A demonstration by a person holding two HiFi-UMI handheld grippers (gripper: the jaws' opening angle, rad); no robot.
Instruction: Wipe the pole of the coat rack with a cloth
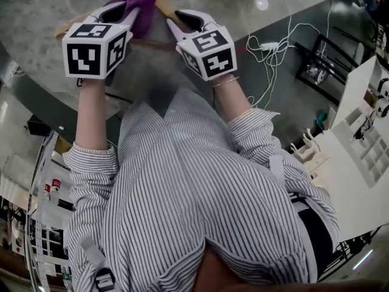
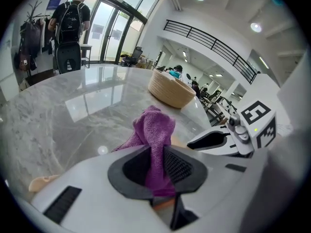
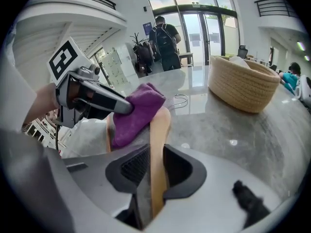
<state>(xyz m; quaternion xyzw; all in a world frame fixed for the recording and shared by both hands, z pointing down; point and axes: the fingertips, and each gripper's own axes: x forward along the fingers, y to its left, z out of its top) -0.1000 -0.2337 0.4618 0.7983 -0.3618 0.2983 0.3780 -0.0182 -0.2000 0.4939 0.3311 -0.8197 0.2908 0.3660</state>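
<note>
My left claw (image 2: 156,168) pinching the purple cloth (image 2: 154,130), my right claw (image 3: 156,171) clamped on the wooden hanger (image 3: 158,140), cloth against its arm, glossy grey marble table (image 2: 73,115) beneath, woven basket (image 3: 243,84) beyond, glass doors (image 3: 204,28), a person with a backpack (image 3: 165,40).

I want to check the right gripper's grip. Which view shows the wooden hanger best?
Right gripper view: the wooden hanger runs straight between its jaws, close up. The head view shows only bits at the top edge; the left gripper view, slivers beside the purple cloth.
</note>
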